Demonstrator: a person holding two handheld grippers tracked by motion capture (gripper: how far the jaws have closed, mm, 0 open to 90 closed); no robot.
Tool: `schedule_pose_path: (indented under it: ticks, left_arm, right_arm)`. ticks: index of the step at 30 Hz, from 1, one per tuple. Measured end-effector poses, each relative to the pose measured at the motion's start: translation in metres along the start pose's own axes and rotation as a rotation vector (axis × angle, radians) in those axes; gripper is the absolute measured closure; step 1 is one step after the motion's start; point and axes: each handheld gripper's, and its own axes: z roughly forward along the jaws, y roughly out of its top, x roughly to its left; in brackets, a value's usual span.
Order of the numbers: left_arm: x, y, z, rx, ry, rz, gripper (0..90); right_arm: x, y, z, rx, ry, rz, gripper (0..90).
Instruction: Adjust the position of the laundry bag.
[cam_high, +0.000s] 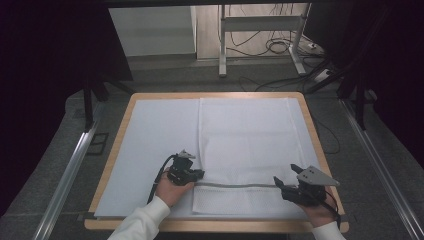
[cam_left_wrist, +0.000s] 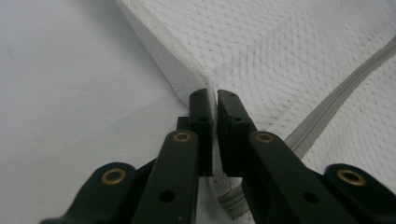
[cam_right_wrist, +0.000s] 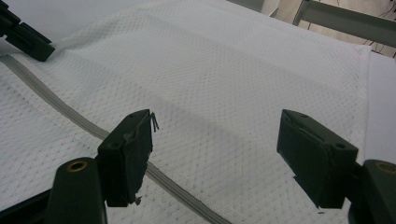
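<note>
So the white towel (cam_high: 247, 150) is lying flat on the right half of the table (cam_high: 120, 130), on top of a pale sheet (cam_high: 150, 145) that covers most of the wooden top. It's a waffle-ish weave, little dimpled dots all over, with a smooth grey band (cam_high: 235, 185) running across it near the person's edge. Rectangular and mostly smooth, with a couple of faint fold creases across the middle.

The left tongs (cam_high: 199, 174) are at the towel's left edge, just above the grey band. In the left gripper view the two black jaws are clamped almost together with the towel's hem (cam_left_wrist: 187, 74) pinched between them, and the cloth puckers up into a small ridge right at the tips. So that one's grasping the towel edge.

The right tongs (cam_high: 285, 179) sit at the towel's near right corner area, by the other end of the grey band. In the right gripper view the jaws stand wide apart over the weave, nothing between them, just the towel (cam_right_wrist: 224, 84) below and the band (cam_right_wrist: 60, 109) running diagonally past the left jaw. Released, basically. The left tongs (cam_right_wrist: 25, 35) show up far off in the top left corner there.
</note>
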Motion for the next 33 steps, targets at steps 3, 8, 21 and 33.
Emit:
schedule_pose_path:
  ticks: [3,8,21,33]
  left_arm:
    - [0.001,0.0,-0.001,-0.006,-0.006,-0.008,88.0]
    - [0.004,0.001,-0.004,-0.016,-0.032,-0.027,88.7]
    - [0.01,0.0,-0.006,-0.019,-0.063,-0.025,89.0]
    - [0.004,-0.002,-0.008,-0.04,-0.038,-0.02,89.1]
  right_arm:
    - [-0.002,0.0,0.0,0.005,-0.012,0.002,26.3]
    - [-0.015,0.002,-0.004,0.041,-0.034,0.04,26.6]
    - [-0.059,0.042,0.011,0.176,-0.058,0.19,26.8]
    - [-0.081,0.012,0.005,0.253,-0.086,0.259,29.3]
